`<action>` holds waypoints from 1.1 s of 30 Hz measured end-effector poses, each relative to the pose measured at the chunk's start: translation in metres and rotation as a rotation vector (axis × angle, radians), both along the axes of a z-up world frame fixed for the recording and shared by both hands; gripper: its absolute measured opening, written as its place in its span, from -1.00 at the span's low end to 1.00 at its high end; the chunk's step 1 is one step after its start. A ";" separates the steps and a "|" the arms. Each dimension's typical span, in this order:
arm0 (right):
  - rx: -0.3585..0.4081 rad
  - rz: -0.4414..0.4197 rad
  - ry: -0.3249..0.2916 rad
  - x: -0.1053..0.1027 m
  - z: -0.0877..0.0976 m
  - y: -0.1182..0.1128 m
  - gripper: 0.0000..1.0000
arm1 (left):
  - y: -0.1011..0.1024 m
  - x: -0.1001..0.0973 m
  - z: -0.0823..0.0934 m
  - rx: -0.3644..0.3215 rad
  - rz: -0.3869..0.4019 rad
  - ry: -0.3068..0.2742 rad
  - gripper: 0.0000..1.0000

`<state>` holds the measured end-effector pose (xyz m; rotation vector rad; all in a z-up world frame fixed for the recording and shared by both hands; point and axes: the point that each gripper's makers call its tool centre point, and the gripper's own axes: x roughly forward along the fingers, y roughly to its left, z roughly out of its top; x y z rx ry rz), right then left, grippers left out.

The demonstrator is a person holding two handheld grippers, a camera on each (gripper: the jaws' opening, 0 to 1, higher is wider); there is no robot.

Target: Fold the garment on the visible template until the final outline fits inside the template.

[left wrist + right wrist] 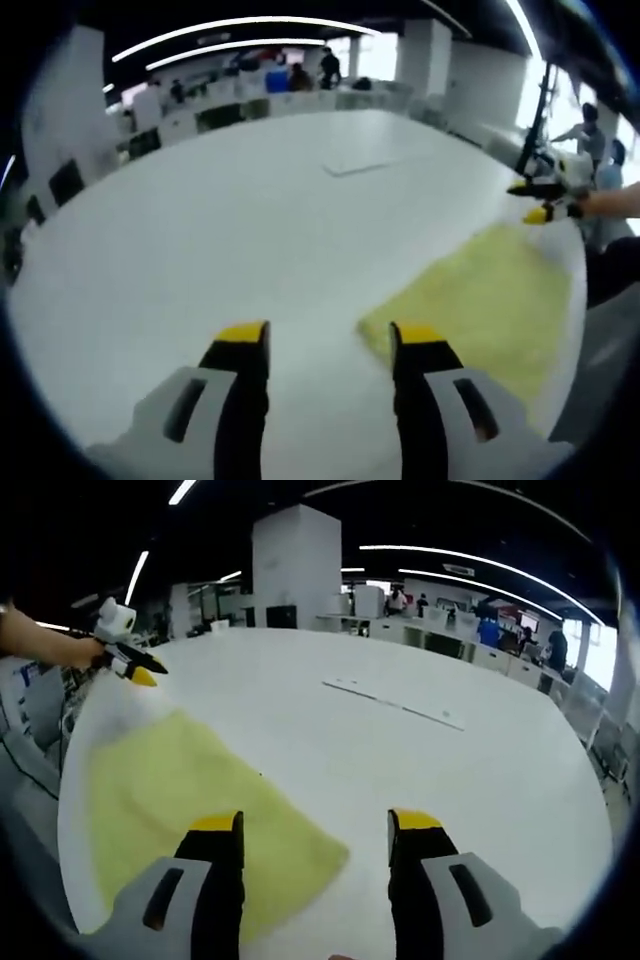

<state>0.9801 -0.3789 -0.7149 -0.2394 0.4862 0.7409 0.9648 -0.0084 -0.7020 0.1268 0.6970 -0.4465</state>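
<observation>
In the left gripper view, the left tool hangs over the white tabletop with its jaws spread and nothing between them. The yellow garment lies flat to its right, one corner just beside the right-hand jaw. The right tool shows at the garment's far corner; at that size I cannot tell how its jaws stand there. A flat pale sheet, possibly the template, lies farther off, well apart from the garment.

In the right gripper view, the right tool is also open and empty, above the garment's near corner. The left tool sits at the far corner. A thin outline marks the tabletop beyond.

No fold looks started. Next, each tool likely needs to drop onto a corner and pinch it.
</observation>
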 end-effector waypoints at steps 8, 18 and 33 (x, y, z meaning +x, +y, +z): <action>0.033 -0.004 0.005 -0.008 0.008 0.001 0.17 | -0.010 -0.013 0.014 -0.021 -0.023 -0.026 -0.06; 0.063 -0.014 0.002 -0.026 0.021 -0.001 0.18 | -0.017 -0.037 0.027 -0.050 -0.033 -0.037 -0.03; 0.123 -0.044 0.022 -0.080 0.034 0.000 0.20 | -0.038 -0.086 0.041 -0.061 -0.069 -0.060 0.00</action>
